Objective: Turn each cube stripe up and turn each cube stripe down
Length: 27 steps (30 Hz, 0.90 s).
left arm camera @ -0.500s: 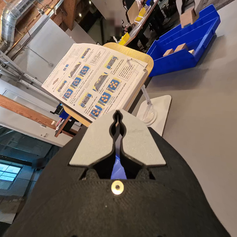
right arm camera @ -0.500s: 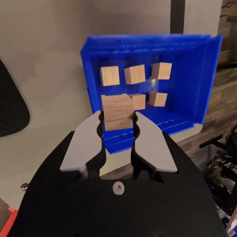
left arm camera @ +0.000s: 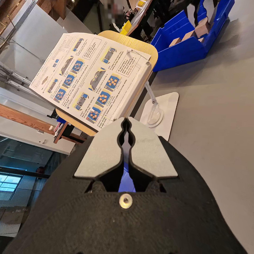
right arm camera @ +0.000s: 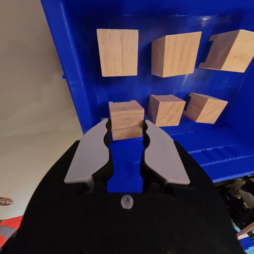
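Observation:
In the right wrist view, my right gripper (right arm camera: 126,123) is shut on a wooden cube (right arm camera: 126,116). Both pads press its sides low inside the blue bin (right arm camera: 77,68), near the front left corner. A blue stripe (right arm camera: 121,101) shows on the cube's far face, towards the bin floor. Several other wooden cubes lie in the bin, among them one (right arm camera: 118,52) behind the held cube and one (right arm camera: 166,110) to its right. My left gripper (left arm camera: 125,119) is shut with nothing between its fingertips, above the grey table. The left wrist view also shows the held cube (left arm camera: 201,29) over the bin (left arm camera: 178,55).
A printed instruction sheet (left arm camera: 89,77) lies on a wooden stand with a white base (left arm camera: 169,110), just ahead of my left gripper. The grey table (left arm camera: 213,137) stretches to the right. The bin's left wall stands close to my right gripper's left finger.
My right gripper has gone down into the bin with the cube still held, so the other cubes look much nearer. My left gripper stays shut and has barely moved.

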{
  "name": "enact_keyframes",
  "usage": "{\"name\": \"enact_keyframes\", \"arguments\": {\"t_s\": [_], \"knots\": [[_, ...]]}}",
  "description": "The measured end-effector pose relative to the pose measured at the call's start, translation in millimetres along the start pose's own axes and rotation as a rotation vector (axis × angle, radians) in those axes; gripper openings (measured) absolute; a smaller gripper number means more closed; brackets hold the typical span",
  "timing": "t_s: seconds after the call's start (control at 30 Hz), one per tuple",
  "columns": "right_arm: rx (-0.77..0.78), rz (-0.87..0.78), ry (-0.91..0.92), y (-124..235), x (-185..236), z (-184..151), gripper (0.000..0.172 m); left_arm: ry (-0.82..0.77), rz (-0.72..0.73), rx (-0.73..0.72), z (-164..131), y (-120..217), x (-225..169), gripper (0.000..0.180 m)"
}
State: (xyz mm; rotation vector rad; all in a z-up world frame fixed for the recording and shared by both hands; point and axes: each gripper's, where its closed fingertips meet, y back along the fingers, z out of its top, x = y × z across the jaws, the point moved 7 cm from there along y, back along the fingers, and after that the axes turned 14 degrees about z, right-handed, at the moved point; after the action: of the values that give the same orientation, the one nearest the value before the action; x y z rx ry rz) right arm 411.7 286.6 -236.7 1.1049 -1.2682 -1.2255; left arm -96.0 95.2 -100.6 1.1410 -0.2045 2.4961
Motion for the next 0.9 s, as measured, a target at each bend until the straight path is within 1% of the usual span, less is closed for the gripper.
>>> {"name": "enact_keyframes", "arguments": {"t_s": [0.1,0.13,0.17,0.2,0.3,0.37,0.47,0.53,0.6,0.73,0.8,0.9], "knots": [[0.023,0.045,-0.003,-12.0,-3.7,0.9,0.045,-0.002,-0.007,0.007,-1.0,0.8,0.1,0.000],[0.045,0.043,-0.014,-14.7,-5.8,-0.4,0.052,-0.001,-0.007,0.012,-1.7,1.2,0.7,0.000],[0.058,0.023,-0.025,-14.7,-8.4,-1.6,0.063,0.001,-0.005,0.017,-2.4,2.0,1.5,0.000],[0.051,0.009,-0.033,-11.2,-9.3,-2.1,0.068,0.001,-0.004,0.022,-3.3,3.0,2.3,0.000],[-0.074,-0.027,-0.064,17.3,-0.6,1.6,0.071,0.009,0.024,0.024,-3.9,9.2,7.9,0.002],[-0.152,-0.085,-0.069,43.5,16.3,6.3,0.070,0.034,0.036,0.032,-4.2,14.6,12.0,0.005],[-0.269,-0.166,-0.025,80.8,62.1,22.9,0.060,0.087,0.057,0.027,-5.6,23.3,16.2,0.004],[-0.301,-0.242,-0.008,99.4,97.5,33.9,0.049,0.113,0.044,0.026,-5.6,25.1,16.1,0.004],[-0.329,-0.306,-0.017,111.4,133.8,45.0,0.047,0.135,0.032,0.019,-5.0,27.0,13.5,0.003],[-0.479,-0.327,0.008,120.0,213.9,74.0,0.036,0.142,-0.021,-0.014,1.8,31.3,3.2,0.002],[-0.546,-0.324,0.020,119.5,249.7,86.3,0.035,0.167,-0.043,-0.044,7.7,34.3,-2.6,0.002],[-0.608,-0.320,-0.020,115.8,290.5,97.9,0.034,0.194,-0.055,-0.084,15.7,37.3,-12.1,0.001]]}}
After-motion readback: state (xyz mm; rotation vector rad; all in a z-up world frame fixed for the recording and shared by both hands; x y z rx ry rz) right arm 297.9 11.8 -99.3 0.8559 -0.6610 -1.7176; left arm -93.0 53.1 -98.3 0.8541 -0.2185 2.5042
